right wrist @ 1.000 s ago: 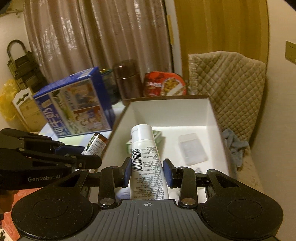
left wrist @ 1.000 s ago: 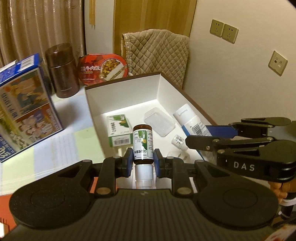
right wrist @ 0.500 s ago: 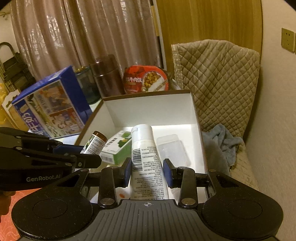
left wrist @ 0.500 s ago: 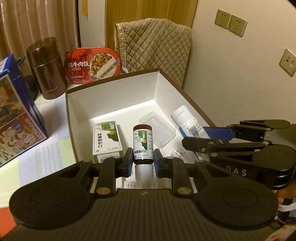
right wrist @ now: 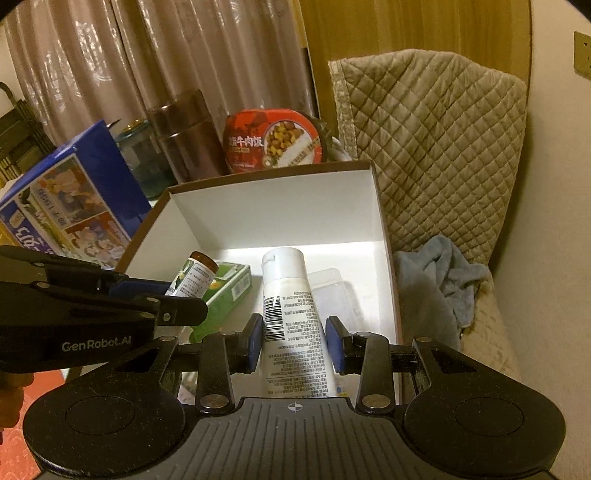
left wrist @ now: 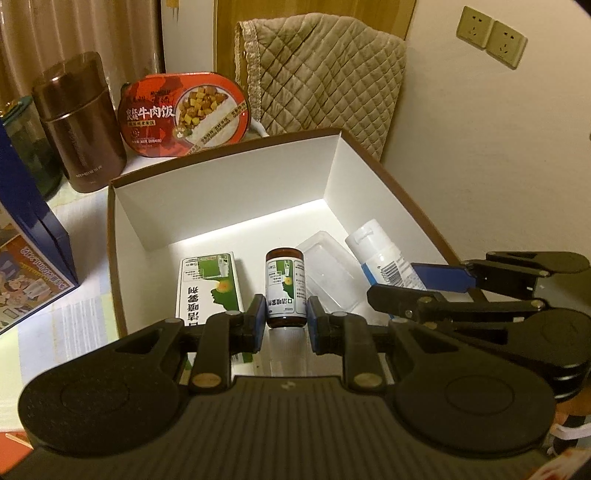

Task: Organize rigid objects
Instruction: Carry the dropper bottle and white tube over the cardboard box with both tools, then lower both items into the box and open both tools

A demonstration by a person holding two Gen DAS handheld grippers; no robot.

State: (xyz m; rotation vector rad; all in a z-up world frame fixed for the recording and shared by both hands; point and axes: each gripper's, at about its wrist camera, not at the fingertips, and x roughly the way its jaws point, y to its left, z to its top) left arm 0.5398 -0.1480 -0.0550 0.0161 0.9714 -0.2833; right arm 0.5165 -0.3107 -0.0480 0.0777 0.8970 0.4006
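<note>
I held left gripper (left wrist: 286, 320) pinched on brown bottle (left wrist: 285, 288), right gripper (right wrist: 294, 343) clamped on white tube (right wrist: 291, 317), both above white box (left wrist: 229, 201).

Room lit warm and dim. Cream plaster wall (left wrist: 480, 155) on the right carries a double socket plate (left wrist: 491, 37). Wood-panelled door or panel (right wrist: 413, 33) stands at the rear, with pale patterned curtains (right wrist: 140, 66) to its left. A chair draped in a quilted beige cover (right wrist: 436, 140) stands against the wall; a blue-grey towel (right wrist: 443, 280) lies crumpled on its seat.
</note>
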